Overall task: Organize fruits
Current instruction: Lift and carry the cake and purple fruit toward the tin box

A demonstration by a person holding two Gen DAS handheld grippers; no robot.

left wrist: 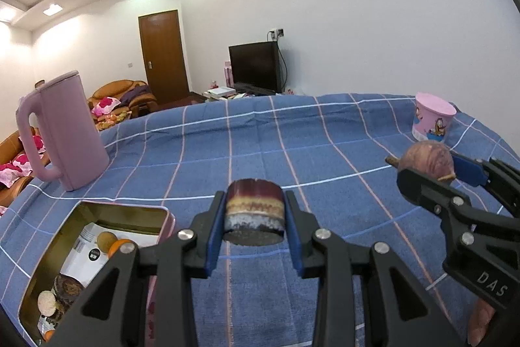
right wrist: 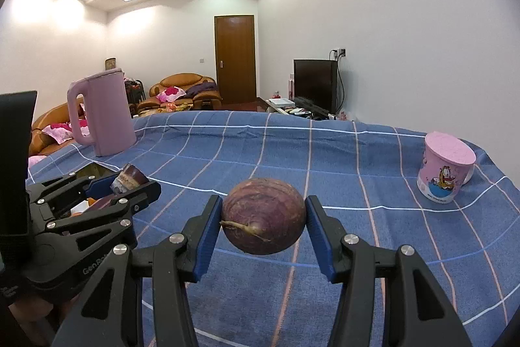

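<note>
My left gripper (left wrist: 254, 218) is shut on a small round layered cake (left wrist: 254, 210), purple on top with tan and grey bands, held above the blue checked cloth (left wrist: 260, 135). The same cake (right wrist: 128, 178) shows in the right wrist view at the left, between the left gripper's blue pads. My right gripper (right wrist: 264, 220) is shut on a round purple passion fruit (right wrist: 264, 215) with a dry stalk, held above the cloth (right wrist: 292, 152). In the left wrist view that fruit (left wrist: 425, 159) is at the right. An open pink tin (left wrist: 52, 265) lies at the lower left.
A tall pink kettle (left wrist: 61, 132) stands at the back left of the table. A pink cartoon mug (left wrist: 434, 117) with a lid stands at the back right. The tin holds a small round fruit (left wrist: 106, 241), pastries and a white packet. A finger (left wrist: 482, 322) shows at the lower right.
</note>
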